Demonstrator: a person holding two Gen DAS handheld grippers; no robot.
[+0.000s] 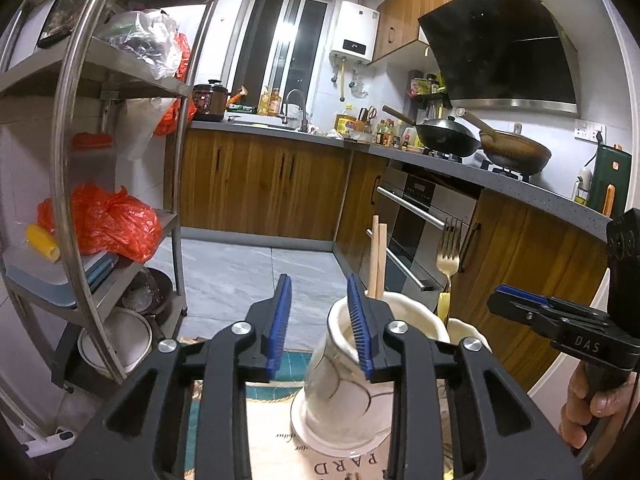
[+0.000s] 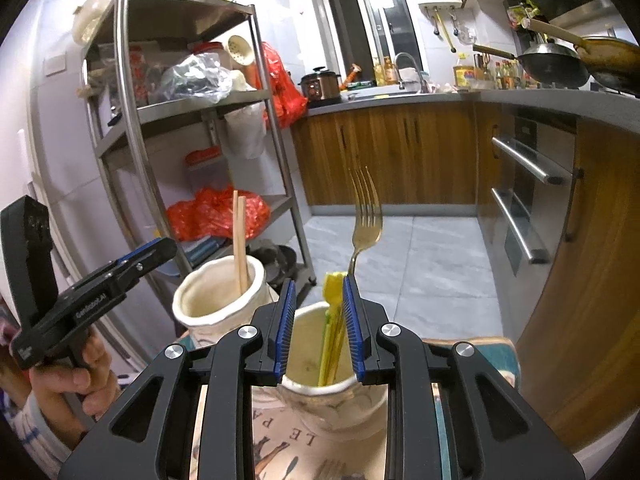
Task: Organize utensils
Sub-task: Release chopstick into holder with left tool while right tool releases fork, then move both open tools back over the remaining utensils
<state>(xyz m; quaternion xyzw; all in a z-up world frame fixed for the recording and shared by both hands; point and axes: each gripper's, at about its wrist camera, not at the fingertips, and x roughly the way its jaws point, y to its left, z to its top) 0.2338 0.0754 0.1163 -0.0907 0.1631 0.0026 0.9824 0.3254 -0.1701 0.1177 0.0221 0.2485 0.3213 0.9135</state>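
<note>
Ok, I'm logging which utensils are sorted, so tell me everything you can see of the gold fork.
The gold fork looks like shiny gold-toned metal, with four long tines and a slim neck. It stands near upright, tines up, handle down inside the right-hand cream ceramic cup, beside a yellow utensil. The right gripper sits open around the cup's mouth; whether a pad touches the fork is unclear.
</note>
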